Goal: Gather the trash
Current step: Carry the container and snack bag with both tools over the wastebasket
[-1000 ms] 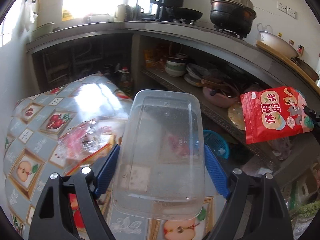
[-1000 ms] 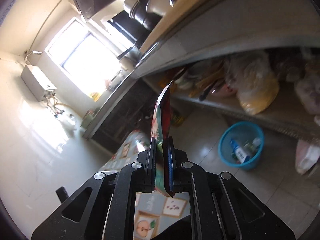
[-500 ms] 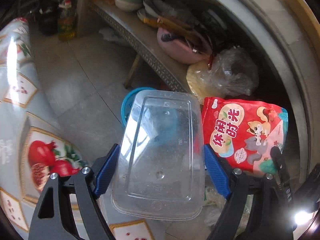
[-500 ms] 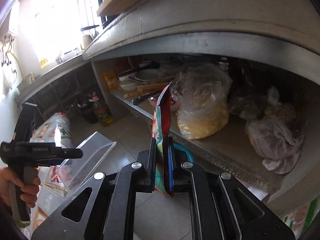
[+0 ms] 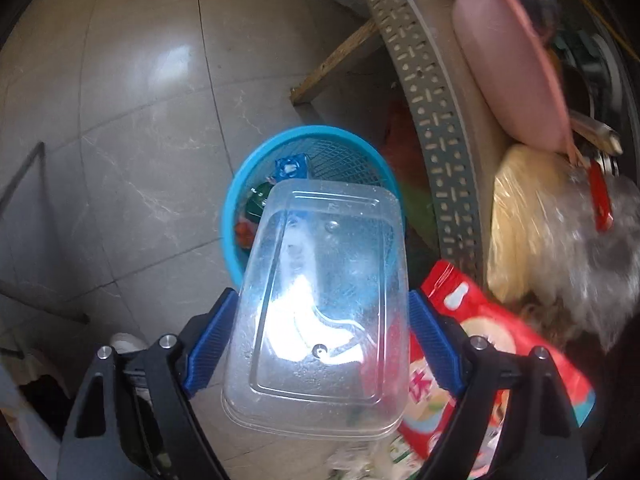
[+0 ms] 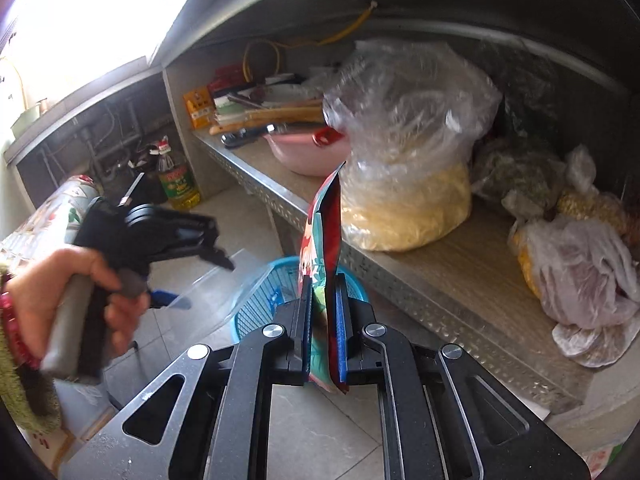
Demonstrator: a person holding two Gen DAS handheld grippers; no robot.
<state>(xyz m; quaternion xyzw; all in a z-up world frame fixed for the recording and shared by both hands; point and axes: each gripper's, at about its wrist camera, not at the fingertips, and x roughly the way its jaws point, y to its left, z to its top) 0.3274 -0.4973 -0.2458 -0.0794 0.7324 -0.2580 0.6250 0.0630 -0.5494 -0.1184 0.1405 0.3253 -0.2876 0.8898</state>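
My left gripper (image 5: 320,344) points down at the tiled floor (image 5: 132,128), its jaws spread wide and pinching a clear plastic container (image 5: 320,308) by its long sides; they have just been opening a little, with the container between them. The container hangs over the blue basket (image 5: 352,148), which has scraps in it. My right gripper (image 6: 323,320) has its jaws pressed together on a red snack bag (image 6: 326,232), held upright on edge above that basket, beside the low shelf (image 6: 460,256).
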